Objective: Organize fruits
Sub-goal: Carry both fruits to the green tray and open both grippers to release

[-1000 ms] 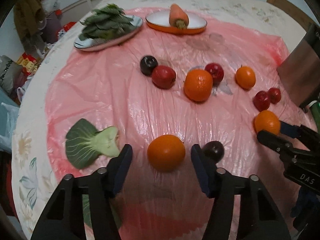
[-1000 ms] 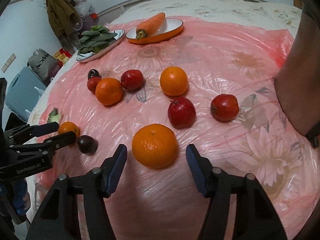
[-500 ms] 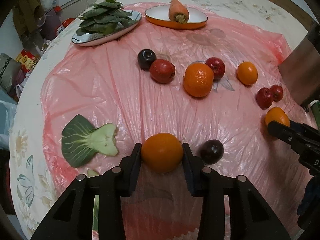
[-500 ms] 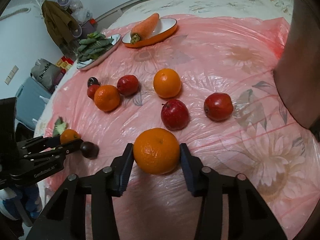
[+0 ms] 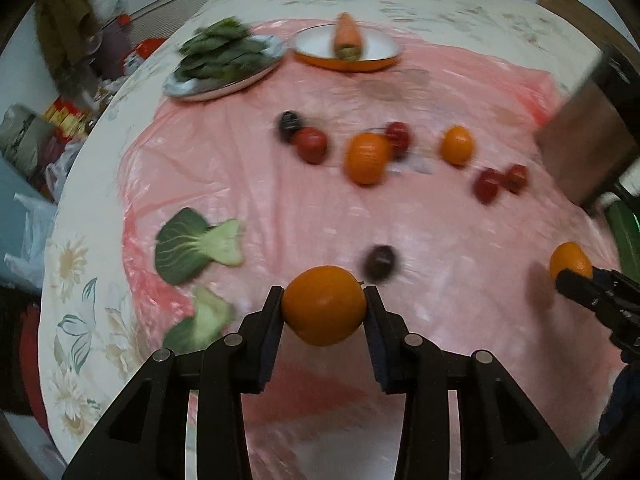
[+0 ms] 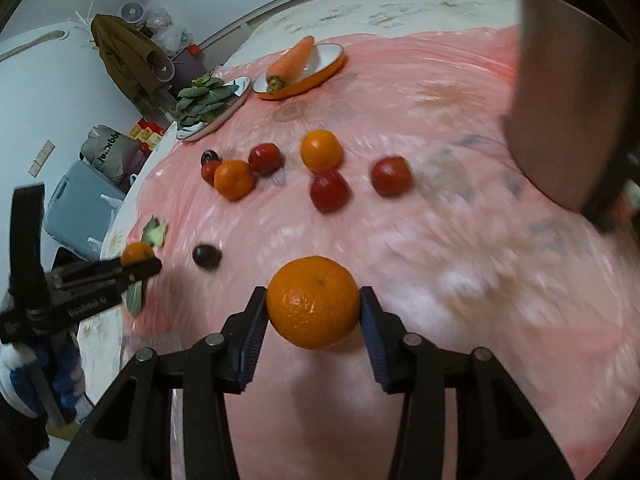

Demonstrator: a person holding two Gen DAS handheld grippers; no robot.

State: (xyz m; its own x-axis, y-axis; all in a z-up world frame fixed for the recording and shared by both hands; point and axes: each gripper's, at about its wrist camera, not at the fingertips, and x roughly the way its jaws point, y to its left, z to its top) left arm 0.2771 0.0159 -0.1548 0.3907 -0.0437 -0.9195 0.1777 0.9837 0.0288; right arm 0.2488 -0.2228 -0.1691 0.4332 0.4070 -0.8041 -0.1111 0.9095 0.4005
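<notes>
My left gripper [image 5: 324, 306] is shut on an orange [image 5: 324, 305] and holds it above the pink plastic sheet [image 5: 280, 208]. My right gripper [image 6: 313, 303] is shut on another orange [image 6: 313, 302], also lifted off the sheet. On the sheet lie two more oranges [image 6: 234, 179] [image 6: 321, 150], several red apples [image 6: 329, 191] [image 6: 391, 175] and dark plums [image 5: 380, 263] [image 5: 289, 122]. In the left wrist view the right gripper's orange [image 5: 570, 261] shows at the far right; in the right wrist view the left gripper's orange [image 6: 137, 253] shows at the far left.
A plate of green leaves [image 5: 224, 62] and an orange-rimmed dish [image 5: 347, 58] with a carrot [image 5: 347, 36] stand at the back. Bok choy pieces [image 5: 196, 246] lie near the left edge. A brown object [image 6: 568, 92] stands at the right.
Both grippers closed on their oranges, then lifted them off the sheet. Both views are blurred with motion now.
</notes>
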